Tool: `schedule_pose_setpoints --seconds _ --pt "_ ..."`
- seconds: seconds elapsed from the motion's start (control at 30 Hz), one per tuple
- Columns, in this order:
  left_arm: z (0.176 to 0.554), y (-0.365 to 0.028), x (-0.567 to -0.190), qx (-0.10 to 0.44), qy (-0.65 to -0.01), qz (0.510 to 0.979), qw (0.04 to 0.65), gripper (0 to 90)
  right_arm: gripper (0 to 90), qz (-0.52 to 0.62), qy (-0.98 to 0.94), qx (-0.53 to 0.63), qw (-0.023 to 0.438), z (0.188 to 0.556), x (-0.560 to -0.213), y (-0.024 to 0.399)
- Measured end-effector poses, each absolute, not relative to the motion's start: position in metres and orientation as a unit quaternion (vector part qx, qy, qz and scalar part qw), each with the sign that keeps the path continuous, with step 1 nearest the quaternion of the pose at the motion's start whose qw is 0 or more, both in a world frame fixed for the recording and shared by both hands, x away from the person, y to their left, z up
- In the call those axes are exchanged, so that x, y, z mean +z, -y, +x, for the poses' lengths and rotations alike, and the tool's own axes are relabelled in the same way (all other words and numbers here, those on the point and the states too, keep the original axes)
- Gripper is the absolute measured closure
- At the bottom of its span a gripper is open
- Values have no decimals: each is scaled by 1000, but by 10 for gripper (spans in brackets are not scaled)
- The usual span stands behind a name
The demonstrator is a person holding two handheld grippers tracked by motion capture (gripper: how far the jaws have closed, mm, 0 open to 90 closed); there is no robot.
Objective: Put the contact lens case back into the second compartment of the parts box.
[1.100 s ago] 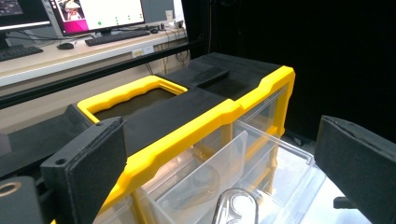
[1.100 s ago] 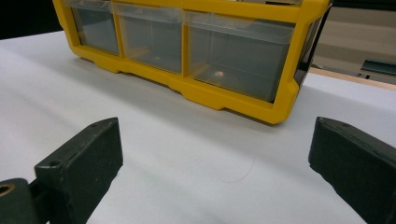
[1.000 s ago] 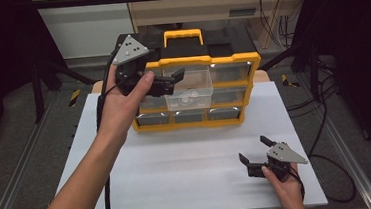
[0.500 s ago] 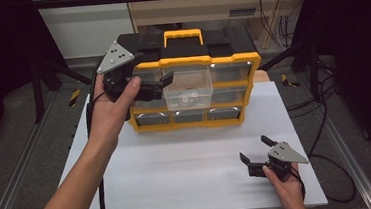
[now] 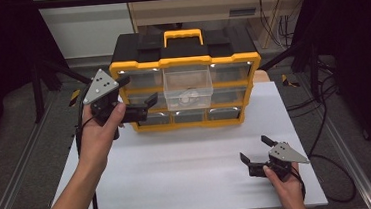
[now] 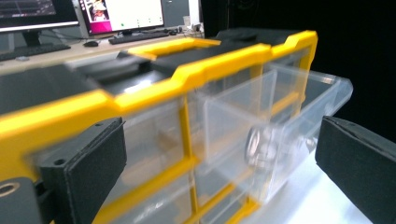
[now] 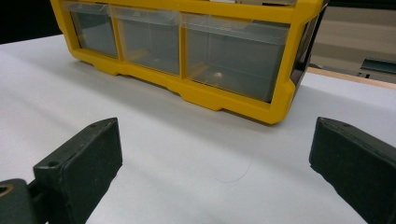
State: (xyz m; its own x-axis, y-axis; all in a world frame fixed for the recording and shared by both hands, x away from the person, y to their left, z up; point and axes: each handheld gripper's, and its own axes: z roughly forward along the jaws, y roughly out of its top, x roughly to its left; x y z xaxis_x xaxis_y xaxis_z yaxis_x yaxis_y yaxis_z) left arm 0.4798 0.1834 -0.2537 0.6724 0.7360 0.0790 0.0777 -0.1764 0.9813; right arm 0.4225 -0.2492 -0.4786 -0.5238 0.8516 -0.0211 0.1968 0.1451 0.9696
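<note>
A yellow and black drawer organizer (image 5: 185, 59) stands at the back of the white table (image 5: 189, 179). Its clear top-middle drawer (image 5: 188, 86) is pulled out, and a small round object (image 5: 188, 97) lies inside. My left gripper (image 5: 138, 90) hangs open to the left of that drawer, in front of the organizer's left column, holding nothing. In the left gripper view the open drawer (image 6: 285, 116) and the blurred round object (image 6: 259, 144) sit between the wide-apart jaws. My right gripper (image 5: 254, 147) rests open on the table at front right, empty.
The organizer's bottom row of closed drawers (image 7: 233, 56) faces the right gripper across bare white table. A yellow carry handle (image 5: 183, 34) tops the organizer. Metal rails (image 5: 10, 193) run along both table sides, and cables (image 5: 319, 109) lie at the right.
My left gripper has drawn back from the pulled-out drawer, leftward and toward the person. The drawer stays out. The right gripper has not moved.
</note>
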Motion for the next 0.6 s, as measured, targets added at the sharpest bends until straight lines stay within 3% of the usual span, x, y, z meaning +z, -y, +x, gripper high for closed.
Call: schedule_pose_setpoints --seconds 0.6 --pt "464 -236 -311 294 -315 687 585 17 28 378 -693 531 308 422 -479 248"
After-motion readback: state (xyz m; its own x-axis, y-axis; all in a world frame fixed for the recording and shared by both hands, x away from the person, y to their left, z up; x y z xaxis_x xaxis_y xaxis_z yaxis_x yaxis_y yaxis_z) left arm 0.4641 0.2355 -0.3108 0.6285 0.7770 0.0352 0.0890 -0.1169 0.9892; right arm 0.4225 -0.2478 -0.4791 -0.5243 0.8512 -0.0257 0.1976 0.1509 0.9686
